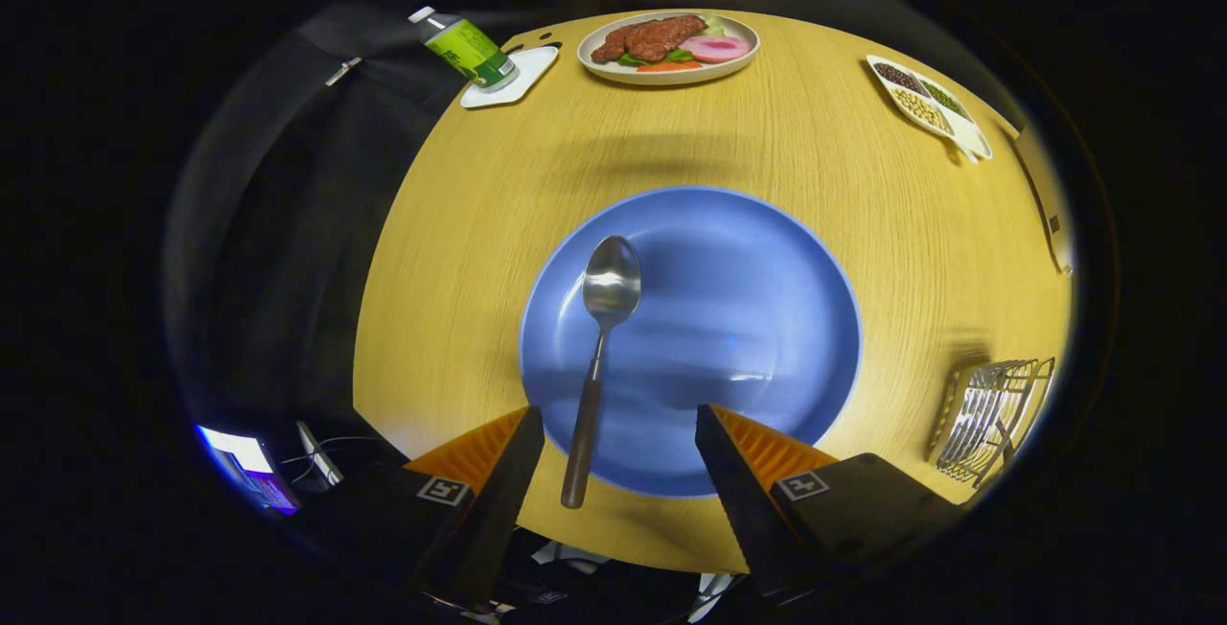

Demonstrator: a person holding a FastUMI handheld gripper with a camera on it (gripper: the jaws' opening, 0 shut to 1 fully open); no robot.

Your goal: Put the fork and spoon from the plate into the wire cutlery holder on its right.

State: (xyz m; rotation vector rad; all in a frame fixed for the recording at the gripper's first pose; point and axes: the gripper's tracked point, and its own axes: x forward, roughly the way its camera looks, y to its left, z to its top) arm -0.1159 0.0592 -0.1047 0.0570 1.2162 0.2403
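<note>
A blue plate lies on the round wooden table just ahead of my fingers. A spoon with a steel bowl and dark brown handle rests on the plate's left side, its handle end reaching over the near rim, between my fingers and nearer the left one. My gripper hovers above the plate's near edge, open, with nothing held. The wire cutlery holder stands to the right of the plate near the table edge; something thin and metallic seems to stand inside it, though I cannot make it out.
Beyond the plate sits a pale plate of meat and vegetables. A green bottle stands on a white coaster at the far left. A white divided dish of beans lies at the far right. A lit screen glows below the table's left edge.
</note>
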